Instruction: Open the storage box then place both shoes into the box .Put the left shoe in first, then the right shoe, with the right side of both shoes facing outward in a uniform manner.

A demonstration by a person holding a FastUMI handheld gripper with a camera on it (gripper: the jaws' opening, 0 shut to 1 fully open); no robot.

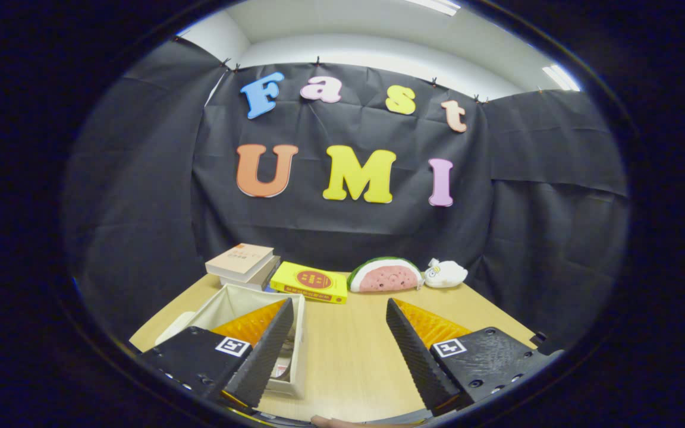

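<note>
My gripper is open above the wooden table, its two black ribbed fingers spread wide with nothing between them. A white storage box stands open-topped on the table, partly behind the left finger. Something white with a reddish patch lies inside it, close to the left finger; I cannot tell what it is. Beyond the box's left side lies a white flat piece, possibly its lid.
At the back of the table are two stacked books, a yellow book, a watermelon-slice plush and a small white plush. Black cloth walls the table on three sides. Bare wood lies between the fingers.
</note>
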